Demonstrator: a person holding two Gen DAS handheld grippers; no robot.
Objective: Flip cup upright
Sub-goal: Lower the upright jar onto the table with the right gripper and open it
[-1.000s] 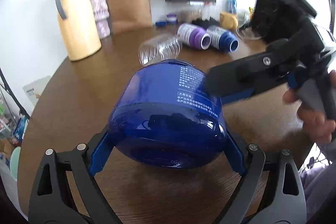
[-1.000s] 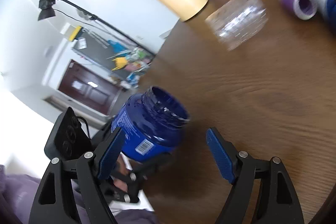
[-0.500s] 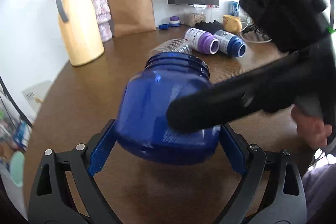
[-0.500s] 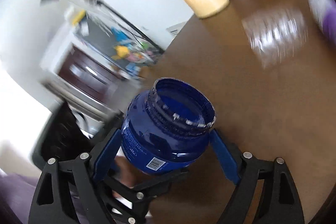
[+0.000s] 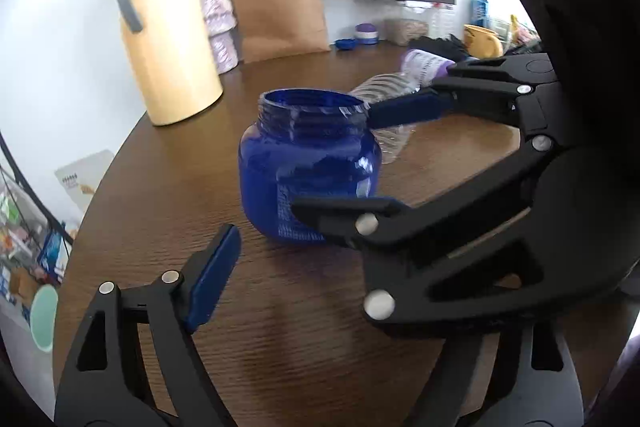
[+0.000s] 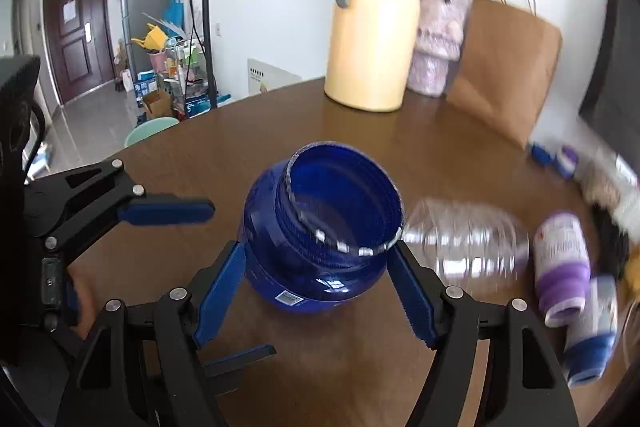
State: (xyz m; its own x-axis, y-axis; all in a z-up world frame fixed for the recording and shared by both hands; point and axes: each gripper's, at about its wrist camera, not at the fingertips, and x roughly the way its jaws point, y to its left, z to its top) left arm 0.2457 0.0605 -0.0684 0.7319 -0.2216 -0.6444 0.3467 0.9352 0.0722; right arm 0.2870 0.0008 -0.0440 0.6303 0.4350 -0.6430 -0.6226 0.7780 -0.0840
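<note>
Although the translucent blue plastic cup stands mouth-up on the brown wooden bench before the yellow jug, the right gripper pinches its stiff, slick body, best held below the threads, while the left gripper gapes empty.

We see close in from both wrists, low over the table. Left view faces the back wall, right view faces the doorway side. Both share the blue cup, yellow jug and paper bag.
</note>
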